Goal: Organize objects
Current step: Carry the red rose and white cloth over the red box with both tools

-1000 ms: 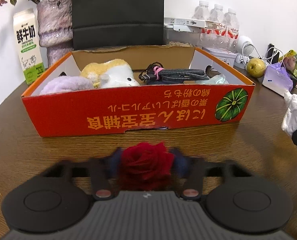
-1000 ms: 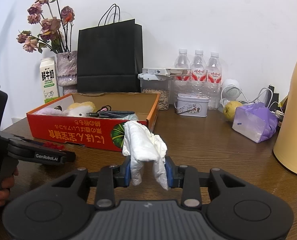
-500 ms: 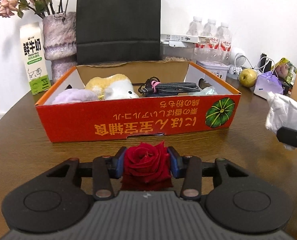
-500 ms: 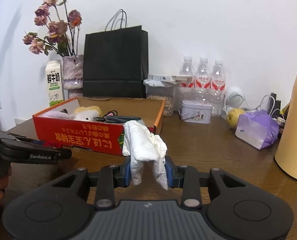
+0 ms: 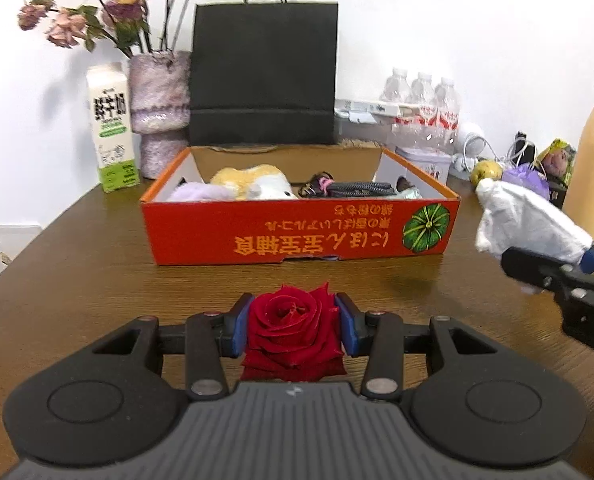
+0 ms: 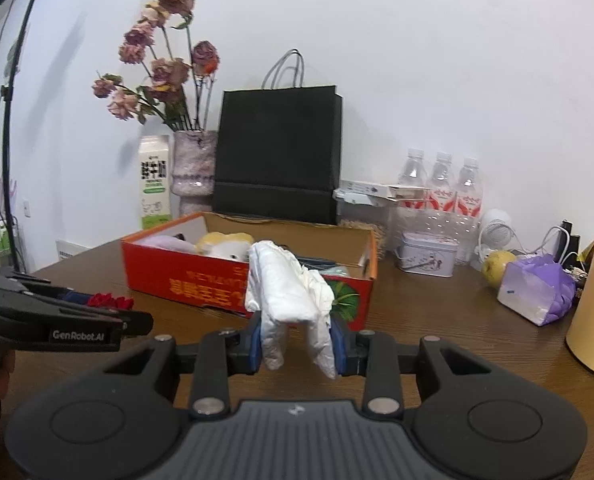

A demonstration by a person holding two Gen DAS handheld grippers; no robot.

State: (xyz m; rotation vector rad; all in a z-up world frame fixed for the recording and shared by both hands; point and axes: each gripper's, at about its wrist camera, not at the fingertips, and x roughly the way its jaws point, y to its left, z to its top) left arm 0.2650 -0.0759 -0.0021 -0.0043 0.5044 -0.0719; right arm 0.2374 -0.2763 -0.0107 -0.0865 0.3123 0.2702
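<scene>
Grippers: two – the left gripper (image 5: 295, 330) is clenched on a red rose (image 5: 295, 328), its blue pads against the bloom's sides; the right gripper (image 6: 297, 344) is clenched on a crumpled white tissue (image 6: 287, 292) that sticks up and forward between its fingers.
Rose: held above the wooden table (image 5: 77, 280), on the near side of the orange box (image 5: 297, 232), level with the box's middle.
Tissue: held off the table, near the box's right front corner; in the left wrist view it shows at the right edge (image 5: 525, 224).
Bottles: three water bottles (image 6: 441, 188) in a row against the far wall, right of the black paper bag (image 6: 277, 152).
Single items: one milk carton (image 5: 111, 128), one vase (image 5: 159, 108) of dried flowers, one small tin (image 6: 427, 254), one yellow fruit (image 6: 497, 266), one purple bag (image 6: 537, 292), one tall yellow flask (image 5: 593, 152) at far right.
Open room: bare tabletop lies between the box's near wall and both grippers, and left of the box up to the table's edge; the far right is crowded.
Box contents: a lilac soft item (image 5: 201, 192) at left, a yellow-and-white plush toy (image 5: 257, 182) beside it, a bundled dark cable (image 5: 353, 189) with a pink tie – and something pale in the right corner, too hidden to name.
</scene>
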